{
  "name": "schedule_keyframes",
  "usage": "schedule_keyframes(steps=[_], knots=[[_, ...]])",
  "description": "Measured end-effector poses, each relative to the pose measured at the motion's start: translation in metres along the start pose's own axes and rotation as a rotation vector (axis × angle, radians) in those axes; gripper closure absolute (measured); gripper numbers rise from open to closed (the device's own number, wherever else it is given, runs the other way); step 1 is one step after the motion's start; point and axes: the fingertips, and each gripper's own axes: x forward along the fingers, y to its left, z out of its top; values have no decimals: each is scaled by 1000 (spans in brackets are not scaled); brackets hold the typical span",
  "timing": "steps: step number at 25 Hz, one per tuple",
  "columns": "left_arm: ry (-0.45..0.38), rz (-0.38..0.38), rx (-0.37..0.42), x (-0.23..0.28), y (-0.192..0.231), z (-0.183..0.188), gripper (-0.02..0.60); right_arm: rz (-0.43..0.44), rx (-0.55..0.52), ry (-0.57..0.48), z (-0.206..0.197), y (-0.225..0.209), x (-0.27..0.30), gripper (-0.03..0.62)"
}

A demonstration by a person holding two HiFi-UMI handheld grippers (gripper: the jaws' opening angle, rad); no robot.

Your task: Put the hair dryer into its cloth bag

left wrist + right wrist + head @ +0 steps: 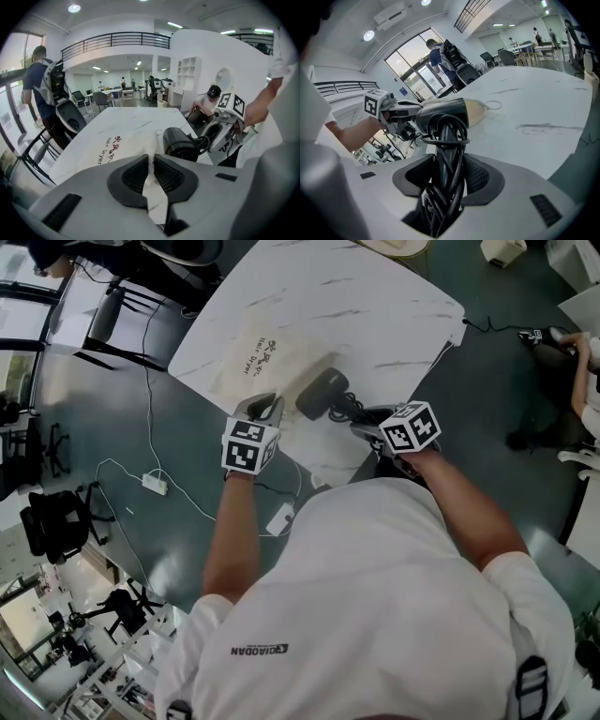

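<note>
L gripper (265, 407): my jaws are nearly closed, pads pinching the near edge of the cloth bag (267, 362). The rest of the bag lies flat on the table (375, 306), ahead of the jaws. R gripper (367, 425): my jaws stand wide, clamped on the handle of the hair dryer (322, 393) w/ its cord wrapped round. The dryer body sits just past my R jaws, beside the bag's pinched edge.

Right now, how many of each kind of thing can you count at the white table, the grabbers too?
Hair dryer: 1
Cloth bag: 1
Grippers: 2, the left gripper and the right gripper
Total: 4
</note>
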Motion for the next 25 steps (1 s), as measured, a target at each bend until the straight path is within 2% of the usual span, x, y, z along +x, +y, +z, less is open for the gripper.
schedule_keyframes(steps=[4, 10, 16, 25], knots=[[29, -27, 79, -2, -13, 0, 522, 21, 4, 32, -1, -5, 10, 382], [54, -38, 80, -3, -19, -6, 522, 36, -2, 63, 10, -10, 27, 382], [76, -34, 96, 2, -26, -7, 522, 34, -100, 95, 29, -12, 47, 382], [70, -8, 21, 11, -30, -7, 522, -22, -276, 137, 66, -30, 86, 382]])
